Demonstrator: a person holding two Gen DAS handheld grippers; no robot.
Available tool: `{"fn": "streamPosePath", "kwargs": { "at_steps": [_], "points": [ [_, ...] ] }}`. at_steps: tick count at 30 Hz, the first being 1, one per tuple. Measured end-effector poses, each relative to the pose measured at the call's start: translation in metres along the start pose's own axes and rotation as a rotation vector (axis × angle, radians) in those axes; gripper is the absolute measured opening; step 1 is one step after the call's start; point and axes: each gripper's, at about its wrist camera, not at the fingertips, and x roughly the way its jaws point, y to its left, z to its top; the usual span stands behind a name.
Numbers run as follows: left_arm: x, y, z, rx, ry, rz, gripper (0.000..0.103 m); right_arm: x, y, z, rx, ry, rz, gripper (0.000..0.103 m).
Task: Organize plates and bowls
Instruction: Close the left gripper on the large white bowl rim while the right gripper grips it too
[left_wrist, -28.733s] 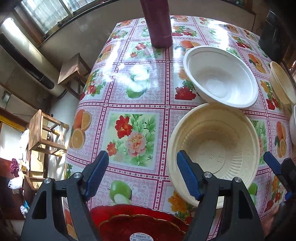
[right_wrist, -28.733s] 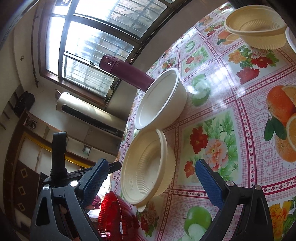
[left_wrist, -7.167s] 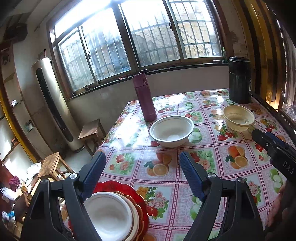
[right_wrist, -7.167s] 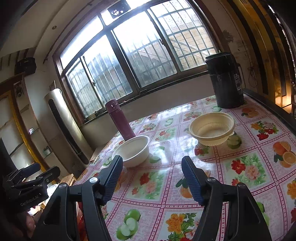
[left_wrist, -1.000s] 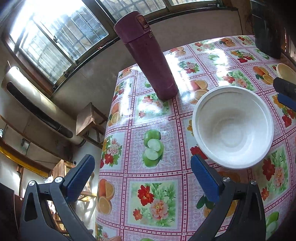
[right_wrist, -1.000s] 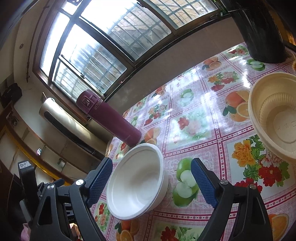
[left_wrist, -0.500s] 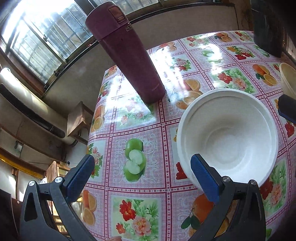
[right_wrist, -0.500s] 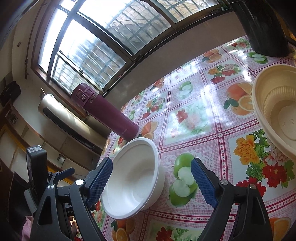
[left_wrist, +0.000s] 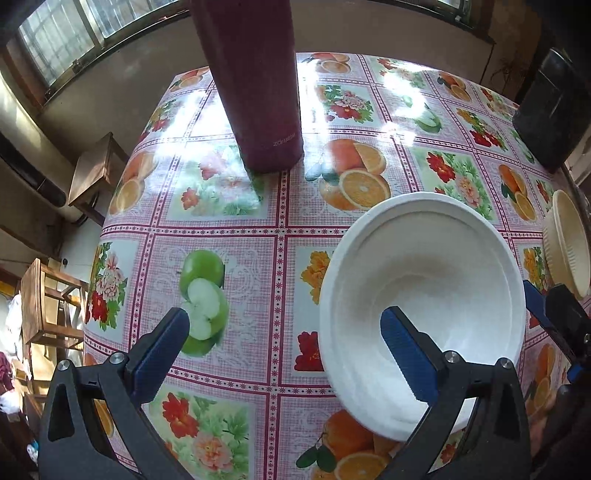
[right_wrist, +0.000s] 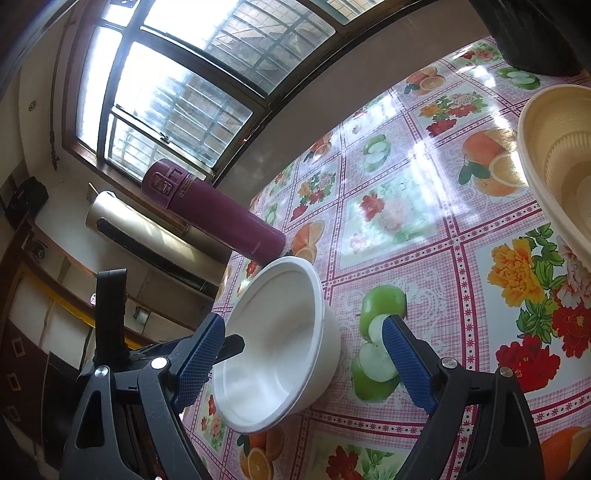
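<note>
Blue-padded and spread wide, the left gripper (left_wrist: 284, 347) tips steeply down at the bench (left_wrist: 236, 236), its jaws released and pressing on nothing. Its right finger (left_wrist: 404, 354) hangs over the hollow of the white bowl (left_wrist: 424, 280), while the left one sits outside the rim, over a green apple print. A second ago this gripper stood further back and less steeply pitched, with the bowl wholly ahead of it at two o'clock; now the near rim lies between the jaws. The right gripper (right_wrist: 303, 358) is likewise released, jaws wide, and has hardly shifted; the white bowl (right_wrist: 280, 343) rests on the bench just ahead at twelve o'clock, within the gap but untouched. Beyond the bowl in the left view, at eleven o'clock, stands a maroon flask (left_wrist: 255, 85). A cream bowl (left_wrist: 567, 243) sits at three o'clock, well apart from the white one.
</note>
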Motion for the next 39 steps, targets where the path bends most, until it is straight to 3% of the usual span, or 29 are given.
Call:
{"fn": "streamPosePath", "kwargs": {
  "at_steps": [6, 12, 15, 17, 19, 23, 29, 34, 39],
  "points": [
    [0.002, -0.001, -0.001, -0.019, 0.039, -0.014, 0.103, 0.001, 0.001, -0.002, 0.004, 0.008, 0.014, 0.087],
    [0.004, -0.004, -0.005, -0.041, 0.076, -0.055, 0.093, 0.003, 0.001, -0.001, 0.011, 0.014, 0.025, 0.082],
    [0.006, -0.006, -0.007, -0.059, 0.095, -0.085, 0.072, 0.004, 0.001, -0.001, 0.009, 0.014, 0.027, 0.075],
    [0.007, -0.007, -0.008, -0.067, 0.104, -0.100, 0.052, 0.005, 0.001, -0.002, 0.012, 0.018, 0.033, 0.068],
    [0.007, -0.008, -0.009, -0.069, 0.104, -0.108, 0.047, 0.006, 0.001, -0.002, 0.012, 0.021, 0.034, 0.057],
    [0.003, -0.009, -0.010, -0.062, 0.089, -0.117, 0.032, 0.007, 0.000, -0.003, 0.009, 0.025, 0.028, 0.049],
    [0.006, -0.011, -0.011, -0.059, 0.104, -0.145, 0.019, 0.009, 0.000, -0.004, 0.008, 0.037, 0.019, 0.043],
    [0.005, -0.012, -0.012, -0.055, 0.099, -0.148, 0.014, 0.011, -0.001, -0.004, 0.002, 0.037, -0.010, 0.022],
    [0.002, -0.012, -0.014, -0.048, 0.096, -0.142, 0.014, 0.012, -0.003, -0.004, 0.006, 0.042, -0.026, 0.013]
  ]
}}
